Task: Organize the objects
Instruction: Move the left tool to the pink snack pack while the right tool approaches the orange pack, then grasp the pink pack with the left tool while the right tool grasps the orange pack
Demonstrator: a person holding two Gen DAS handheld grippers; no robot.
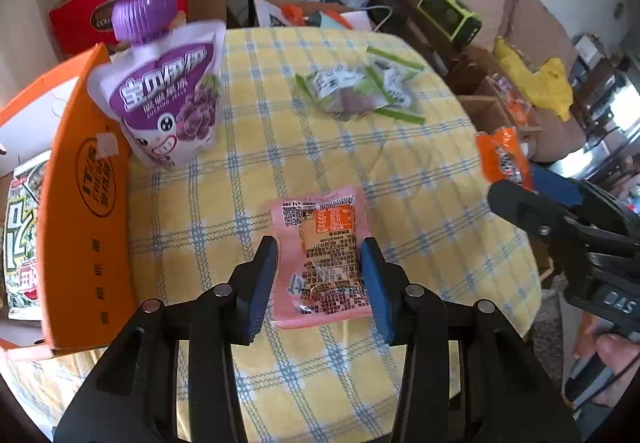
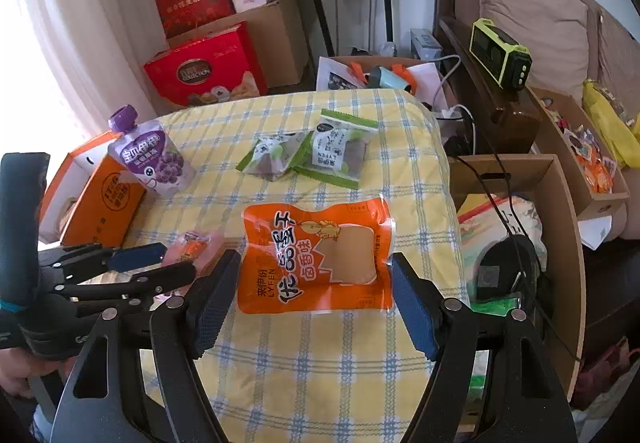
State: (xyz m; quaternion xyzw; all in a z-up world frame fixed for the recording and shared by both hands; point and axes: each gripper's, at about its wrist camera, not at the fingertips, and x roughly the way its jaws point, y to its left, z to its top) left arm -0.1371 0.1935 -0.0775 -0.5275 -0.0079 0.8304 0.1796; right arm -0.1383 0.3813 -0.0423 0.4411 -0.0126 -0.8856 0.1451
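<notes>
A table under a yellow checked cloth (image 2: 320, 355) carries everything. At its left edge stands an orange cardboard box (image 1: 86, 211), open at the top, and a purple grape-drink pouch (image 1: 164, 99) with a screw cap leans upright against that box near the far left corner. Toward the far edge lie two green-trimmed snack packets (image 2: 312, 153), touching and partly overlapping.

In the right wrist view an orange snack packet (image 2: 316, 259) sits between the blue pads of the right gripper (image 2: 310, 297), which pinches it at both side edges, above the cloth near the right edge. The left gripper (image 1: 318, 281) has its pads drawn in against the sides of a pink snack packet (image 1: 322, 259), which lies on the cloth near the front edge; whether it is lifted I cannot tell.
</notes>
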